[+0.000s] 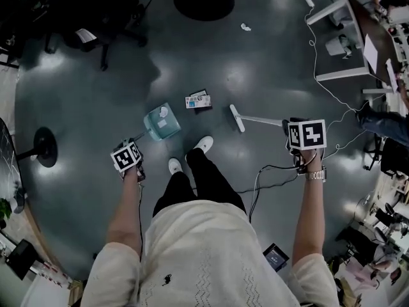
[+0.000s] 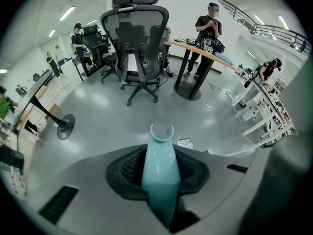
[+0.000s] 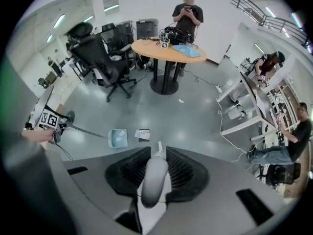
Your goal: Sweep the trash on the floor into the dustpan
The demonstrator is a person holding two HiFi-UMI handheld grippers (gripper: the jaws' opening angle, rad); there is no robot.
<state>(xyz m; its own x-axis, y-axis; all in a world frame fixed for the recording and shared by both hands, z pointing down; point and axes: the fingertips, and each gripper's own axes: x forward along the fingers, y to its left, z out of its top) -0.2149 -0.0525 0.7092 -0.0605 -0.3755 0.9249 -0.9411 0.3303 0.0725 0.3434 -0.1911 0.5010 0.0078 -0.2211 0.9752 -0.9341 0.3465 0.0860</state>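
The head view is dim. Soft glare patches dot the glossy floor (image 1: pixel 268 56), and a broad shadow lies far left. Both gripper views are brighter, lit by ceiling strip lights (image 2: pixel 68 12). All views bend at the edges, with black corners. The dustpan handle (image 2: pixel 160 180) blurs near the lens.
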